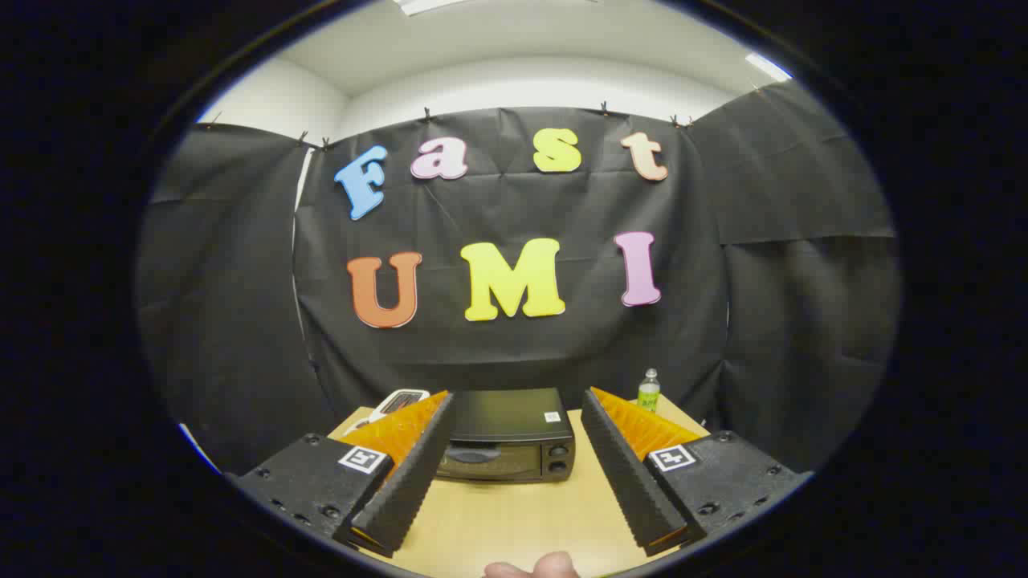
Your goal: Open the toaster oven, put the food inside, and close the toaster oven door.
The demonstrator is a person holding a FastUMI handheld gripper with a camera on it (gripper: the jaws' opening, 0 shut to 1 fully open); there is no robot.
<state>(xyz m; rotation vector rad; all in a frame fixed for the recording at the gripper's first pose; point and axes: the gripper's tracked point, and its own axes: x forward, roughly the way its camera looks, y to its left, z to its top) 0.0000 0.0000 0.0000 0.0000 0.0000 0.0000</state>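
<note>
Gripper view is giving us the scene along the two fingers, and we are seeing the gripper (514,393) standing wide apart, its jaws spread with nothing between them but open air and the tabletop (514,522) below. We are holding nothing at this moment. Straight ahead, framed in the gap between the fingers (409,474), the toaster oven (507,437) is sitting on the tabletop, well beyond the fingertips. We are looking at its front: the door is closed, a handle is running across the top of the glass, and two knobs (556,457) are stacked at the right end of the front panel. A small square tag is showing on the oven's top, toward its right corner.

Beyond the right finger, a small clear bottle (648,390) with a green label is standing upright near the far right corner of the tabletop, apart from the oven. Beyond the left finger, a white device (397,399) is peeking out past the fingertip, near the far left corner; we cannot tell what it is. Below the gripper, closest to us, part of a person's hand (534,567) is poking into sight over the near edge of the tabletop. Black cloth is hanging behind everything.
</note>
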